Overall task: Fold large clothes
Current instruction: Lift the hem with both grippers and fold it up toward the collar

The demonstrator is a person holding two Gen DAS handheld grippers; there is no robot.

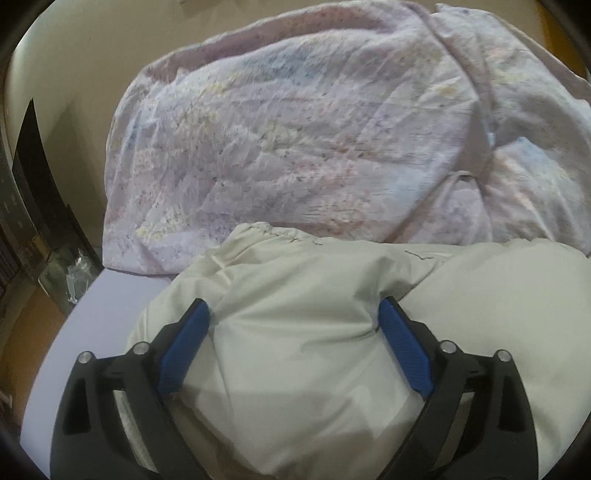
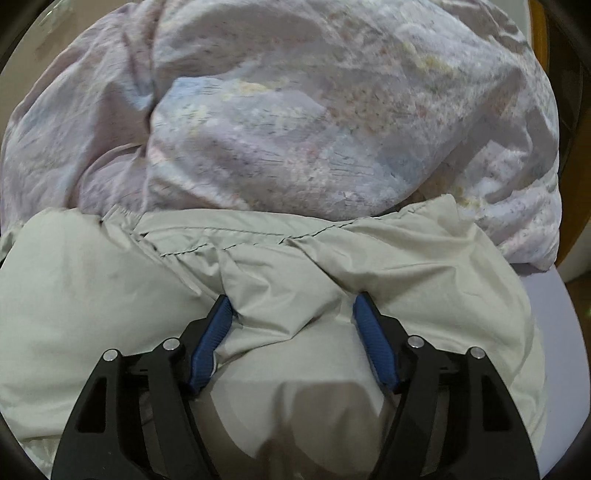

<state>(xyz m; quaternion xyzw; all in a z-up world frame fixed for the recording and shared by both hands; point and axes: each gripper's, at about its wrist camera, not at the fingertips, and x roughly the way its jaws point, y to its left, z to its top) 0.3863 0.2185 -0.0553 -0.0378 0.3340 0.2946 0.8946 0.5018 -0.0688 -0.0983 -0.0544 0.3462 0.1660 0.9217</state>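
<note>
A puffy cream-white padded garment (image 1: 332,332) lies on the pale lilac surface (image 1: 96,317); it also fills the lower half of the right wrist view (image 2: 295,280). My left gripper (image 1: 293,310) is open, its blue-padded fingers (image 1: 186,343) straddling a bulge of the garment and pressing into it. My right gripper (image 2: 291,306) is open too, its fingers (image 2: 373,343) straddling a fold near the stitched hem. The fabric bulges between both pairs of jaws.
A crumpled lilac floral quilt (image 1: 314,129) is heaped just behind the garment and also shows in the right wrist view (image 2: 295,110). Dark furniture (image 1: 33,192) stands at the left, beyond the surface's edge. A wooden frame (image 2: 539,33) shows at the far right.
</note>
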